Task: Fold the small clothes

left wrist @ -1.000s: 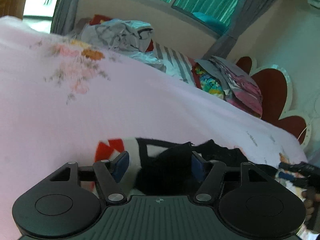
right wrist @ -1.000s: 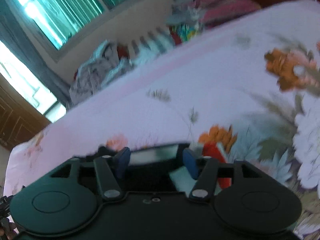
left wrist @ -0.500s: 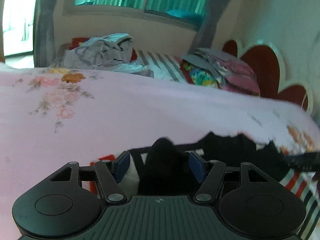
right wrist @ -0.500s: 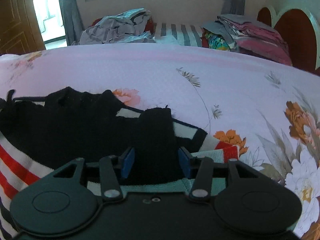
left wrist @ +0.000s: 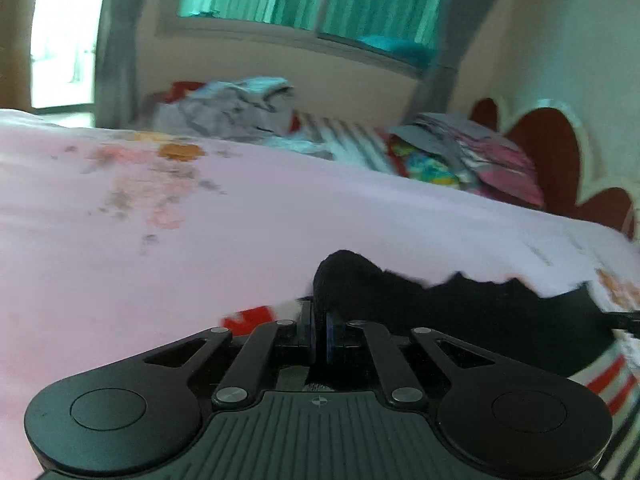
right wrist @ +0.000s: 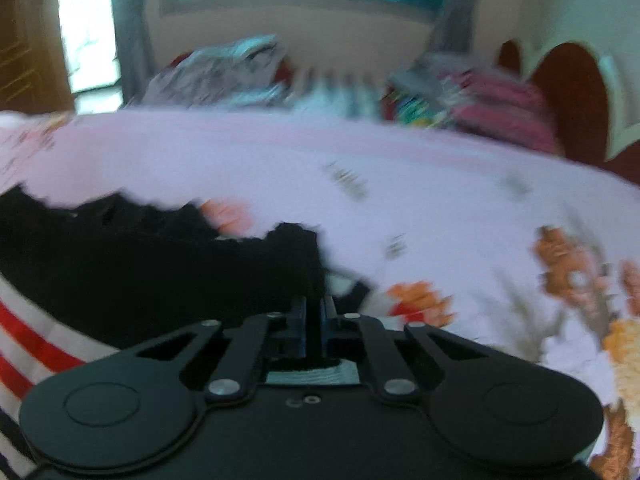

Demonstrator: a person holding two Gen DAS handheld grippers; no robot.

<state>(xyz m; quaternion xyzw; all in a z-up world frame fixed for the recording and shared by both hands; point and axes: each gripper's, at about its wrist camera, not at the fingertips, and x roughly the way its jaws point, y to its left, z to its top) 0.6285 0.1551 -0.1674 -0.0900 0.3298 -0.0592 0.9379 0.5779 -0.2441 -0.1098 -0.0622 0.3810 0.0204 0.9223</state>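
Observation:
A small knitted garment (left wrist: 480, 316), black at the top with red, white and black stripes below, lies on the pink floral bedsheet (left wrist: 240, 220). My left gripper (left wrist: 319, 334) is shut on its black left shoulder strap. The garment also shows in the right wrist view (right wrist: 140, 264). My right gripper (right wrist: 316, 316) is shut on its black right shoulder strap. Both views are blurred by motion.
A pile of crumpled clothes (left wrist: 232, 108) and stacked folded clothes (left wrist: 480, 160) lie along the far edge of the bed under the window. A red and white scalloped headboard (left wrist: 560, 152) stands at the right. The bedsheet (right wrist: 400, 200) stretches ahead of both grippers.
Both grippers have closed on the garment's black straps; half a second ago their jaws stood open around them. The views have shifted and blurred.

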